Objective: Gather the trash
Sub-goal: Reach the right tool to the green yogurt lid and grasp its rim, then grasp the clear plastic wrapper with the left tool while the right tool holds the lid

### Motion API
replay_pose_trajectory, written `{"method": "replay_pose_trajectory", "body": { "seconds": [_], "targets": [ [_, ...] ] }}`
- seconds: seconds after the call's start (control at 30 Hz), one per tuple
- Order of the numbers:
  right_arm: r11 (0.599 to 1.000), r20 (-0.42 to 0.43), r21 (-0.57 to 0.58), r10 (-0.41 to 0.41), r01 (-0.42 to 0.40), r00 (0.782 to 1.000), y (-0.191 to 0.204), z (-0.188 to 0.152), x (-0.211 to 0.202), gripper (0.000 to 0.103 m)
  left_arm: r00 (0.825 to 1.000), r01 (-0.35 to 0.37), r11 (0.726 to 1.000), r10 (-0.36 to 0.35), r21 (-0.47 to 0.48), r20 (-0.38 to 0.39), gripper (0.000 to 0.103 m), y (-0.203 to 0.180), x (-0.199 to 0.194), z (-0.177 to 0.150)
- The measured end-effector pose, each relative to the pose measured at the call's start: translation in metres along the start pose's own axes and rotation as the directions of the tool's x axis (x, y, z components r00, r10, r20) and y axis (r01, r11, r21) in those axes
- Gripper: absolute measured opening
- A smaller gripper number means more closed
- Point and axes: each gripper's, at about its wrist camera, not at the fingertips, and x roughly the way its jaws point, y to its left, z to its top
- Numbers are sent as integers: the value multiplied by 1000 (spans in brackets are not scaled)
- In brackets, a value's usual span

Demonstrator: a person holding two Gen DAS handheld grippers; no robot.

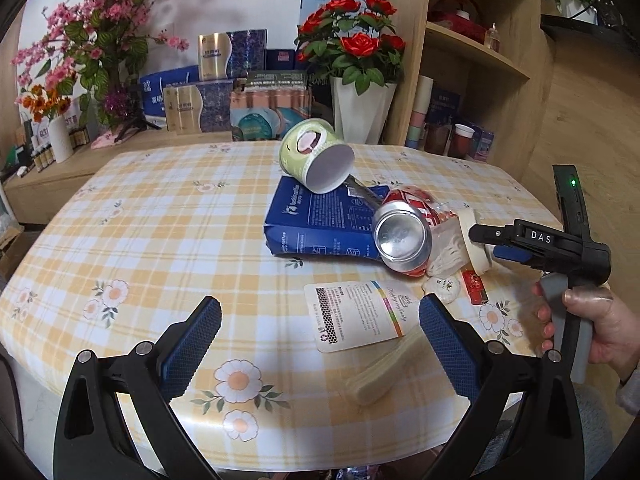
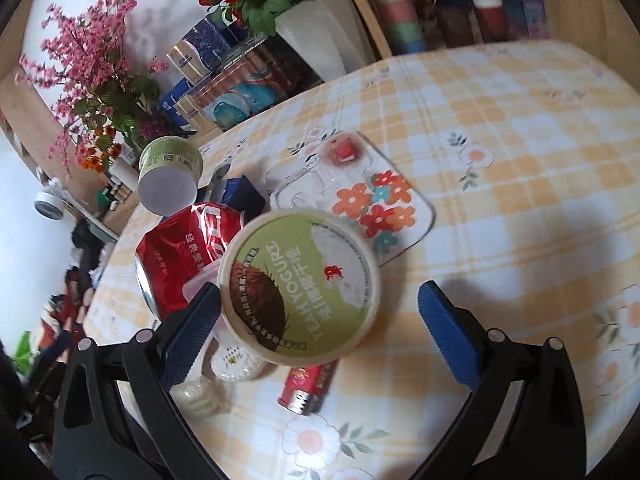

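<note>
On the yellow checked table [image 1: 160,216] a tipped green paper cup [image 1: 316,156] leans on a blue coffee bag [image 1: 320,220]. Beside them lies a crushed red can [image 1: 404,236]. My left gripper [image 1: 320,320] hangs open over the near edge, with a white printed pouch [image 1: 356,316] just inside its right finger. A hand holds my right gripper [image 1: 486,246] at the right, open around a yogurt tub [image 2: 300,284] with a green coconut lid. The tub sits close to the left pad [image 2: 192,332], far from the other. A red lighter [image 2: 308,384] lies under the tub.
A clear flowered plastic pack [image 2: 360,196] lies beyond the tub. Behind the table stand a white vase of red roses [image 1: 360,112], stacked boxes [image 1: 208,100] and pink blossoms [image 1: 92,40]. A wooden shelf unit [image 1: 472,64] rises at the right. A cream packet [image 1: 384,376] lies near the front edge.
</note>
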Motion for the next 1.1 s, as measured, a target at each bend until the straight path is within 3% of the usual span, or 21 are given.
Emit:
{"method": "replay_pose_trajectory", "body": {
  "seconds": [0.07, 0.13, 0.33, 0.53, 0.63, 0.77, 0.9, 1.1],
  "targets": [
    [1000, -2, 11, 23, -23, 1000, -1, 0, 3, 96, 1000, 14, 1000, -15, -12, -20, 96, 2, 6, -3],
    [998, -2, 20, 57, -57, 998, -2, -1, 2, 86, 999, 24, 1000, -24, -15, -34, 94, 2, 10, -6],
    [999, 25, -36, -11, 12, 1000, 10, -7, -14, 86, 996, 57, 998, -57, -6, -72, 87, 0, 18, -14],
    [1000, 69, -1, -13, 13, 998, 18, -18, -38, 86, 990, 112, 992, -105, 62, -98, 83, -15, 23, -21],
    [1000, 79, 25, -11, 9, 997, 19, -26, -47, 86, 984, 144, 982, -130, 121, -122, 76, -26, 28, -26],
    [998, 69, 56, -8, 4, 998, 19, -38, -54, 86, 975, 178, 965, -147, 193, -165, 53, -38, 41, -30],
    [998, 53, 54, -17, 14, 998, 20, -44, -55, 86, 963, 222, 946, -175, 236, -203, 51, -43, 53, -28],
    [999, 48, 53, -16, 13, 999, 21, -46, -57, 86, 957, 224, 924, -150, 309, -247, 51, -48, 67, -38]
  ]
}}
